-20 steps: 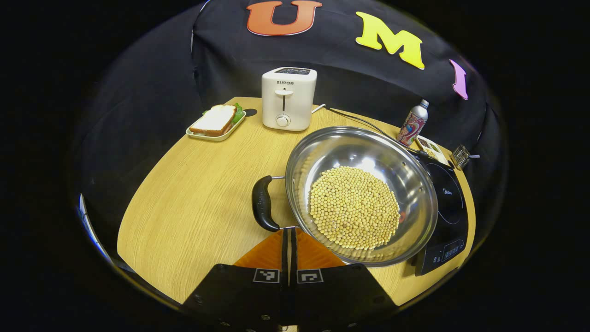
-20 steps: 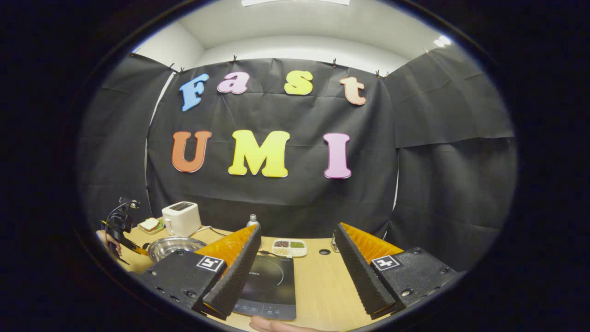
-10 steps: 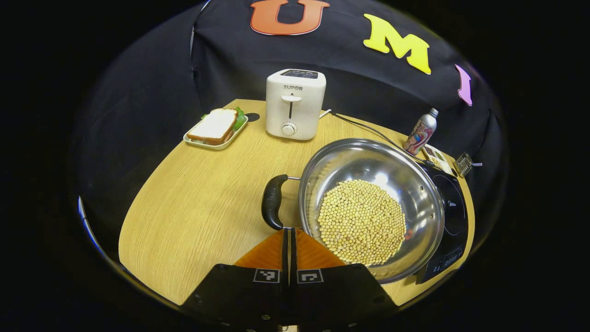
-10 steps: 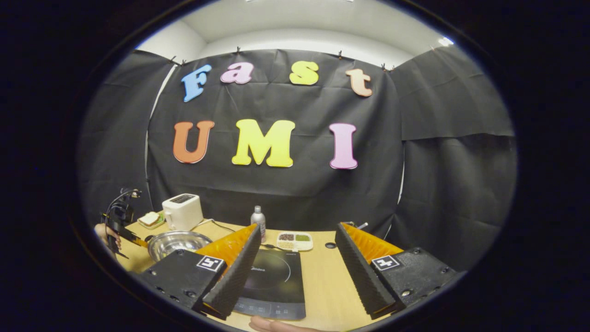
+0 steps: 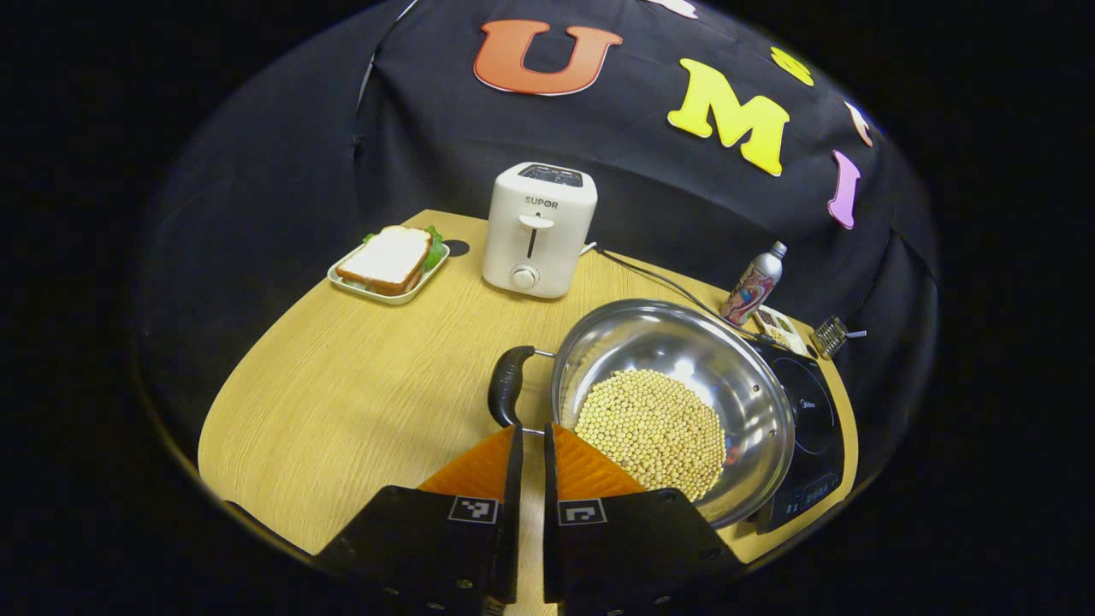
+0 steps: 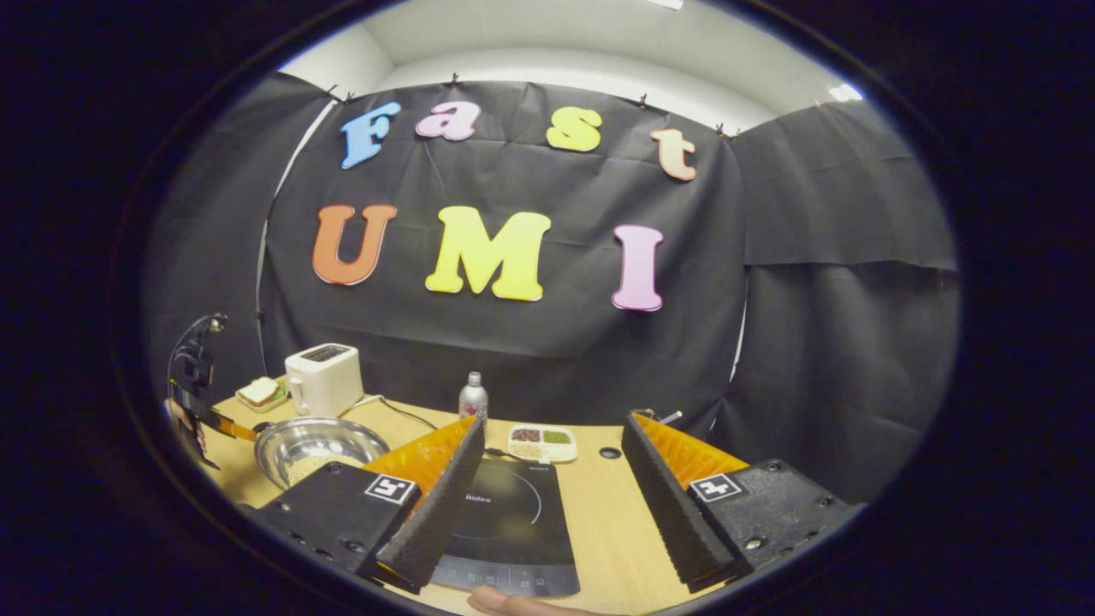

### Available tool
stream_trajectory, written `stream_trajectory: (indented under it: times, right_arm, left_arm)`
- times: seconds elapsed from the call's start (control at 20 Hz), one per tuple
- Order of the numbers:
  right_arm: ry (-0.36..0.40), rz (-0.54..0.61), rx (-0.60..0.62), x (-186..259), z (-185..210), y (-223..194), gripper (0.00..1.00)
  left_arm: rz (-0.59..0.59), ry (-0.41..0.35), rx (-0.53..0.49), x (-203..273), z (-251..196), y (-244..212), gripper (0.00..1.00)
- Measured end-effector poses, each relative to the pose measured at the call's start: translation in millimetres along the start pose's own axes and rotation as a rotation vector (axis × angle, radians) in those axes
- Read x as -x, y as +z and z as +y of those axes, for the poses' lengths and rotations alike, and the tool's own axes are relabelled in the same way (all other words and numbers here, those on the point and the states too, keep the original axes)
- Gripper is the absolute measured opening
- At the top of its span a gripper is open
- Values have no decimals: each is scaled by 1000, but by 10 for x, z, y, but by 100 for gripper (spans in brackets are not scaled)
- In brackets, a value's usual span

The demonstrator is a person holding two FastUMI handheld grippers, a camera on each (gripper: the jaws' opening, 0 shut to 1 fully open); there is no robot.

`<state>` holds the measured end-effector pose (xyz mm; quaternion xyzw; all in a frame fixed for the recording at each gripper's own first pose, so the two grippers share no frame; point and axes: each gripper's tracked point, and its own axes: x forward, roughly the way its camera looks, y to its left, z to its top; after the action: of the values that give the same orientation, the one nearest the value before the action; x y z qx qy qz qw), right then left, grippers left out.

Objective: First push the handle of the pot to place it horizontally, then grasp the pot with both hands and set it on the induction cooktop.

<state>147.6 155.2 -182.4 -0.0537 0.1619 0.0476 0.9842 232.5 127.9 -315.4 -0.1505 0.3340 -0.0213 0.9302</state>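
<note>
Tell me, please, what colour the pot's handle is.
Black; the pot's handle shows best in the left gripper view.

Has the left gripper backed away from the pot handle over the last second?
Yes. The left gripper has pulled back: the toaster and the pot handle look smaller, and its jaws show a slim gap.
</note>
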Motion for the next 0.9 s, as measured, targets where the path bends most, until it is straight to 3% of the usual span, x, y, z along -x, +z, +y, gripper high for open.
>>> stream_trajectory:
  times: [0.1,0.15,0.2,0.3,0.65,0.9]
  right_arm:
    - [44,42,-4,-71,225,-122,98]
    - [67,61,-8,-117,330,-180,99]
    - [74,72,-4,-162,391,-227,99]
    - [80,97,24,-266,512,-329,98]
    - [195,275,-7,-667,1118,-829,98]
    - [274,403,-19,-949,1536,-1179,100]
  left_arm:
    - [-24,7,-11,92,21,24,8]
    - [-40,-13,-18,143,-29,46,17]
    - [-44,-54,-31,193,-125,42,34]
    - [-60,-57,-65,267,-133,57,95]
    - [-59,-31,-100,205,-105,170,94]
    - [16,-24,-107,-20,-91,141,94]
